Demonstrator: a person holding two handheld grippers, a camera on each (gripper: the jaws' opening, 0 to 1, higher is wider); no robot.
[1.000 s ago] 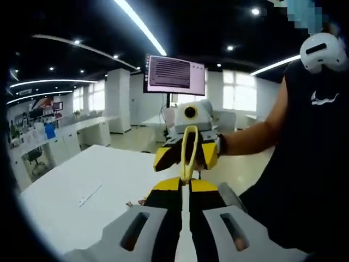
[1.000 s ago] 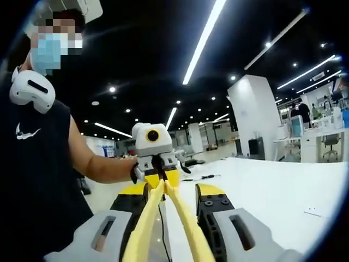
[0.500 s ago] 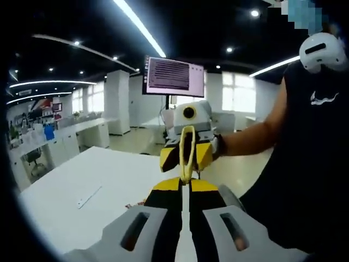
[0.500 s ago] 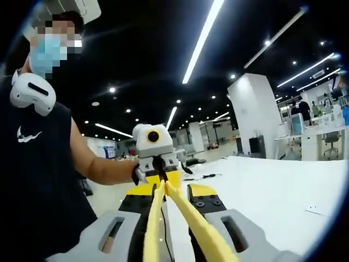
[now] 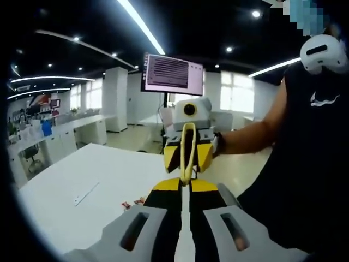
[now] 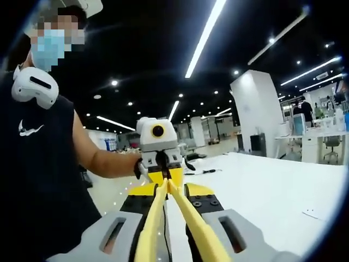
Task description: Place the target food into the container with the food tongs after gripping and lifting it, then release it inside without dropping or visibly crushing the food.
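Yellow food tongs [image 6: 192,225] rise between the jaws of my right gripper [image 6: 166,191], and their two arms meet at the far end. The right jaws press on both arms. In the left gripper view the tongs [image 5: 189,136] appear end-on as a narrow yellow loop in front of the right gripper [image 5: 188,156]. My left gripper [image 5: 186,184] faces it with its jaws together at the loop's lower end. From the right gripper view the left gripper [image 6: 162,170] holds the tongs' far end. Both grippers are held up in the air above a white table [image 5: 65,207].
A person in a black sleeveless top [image 6: 38,180] holds both grippers. On the table lie a pale strip [image 5: 86,192], small red bits [image 5: 133,203] and tools [image 6: 203,171]. A monitor [image 5: 172,73] stands behind, with desks at the left [image 5: 49,142].
My right gripper's jaws have drawn closer together on the tongs, and the yellow arms now stand nearer each other. The left gripper's jaws look unchanged.
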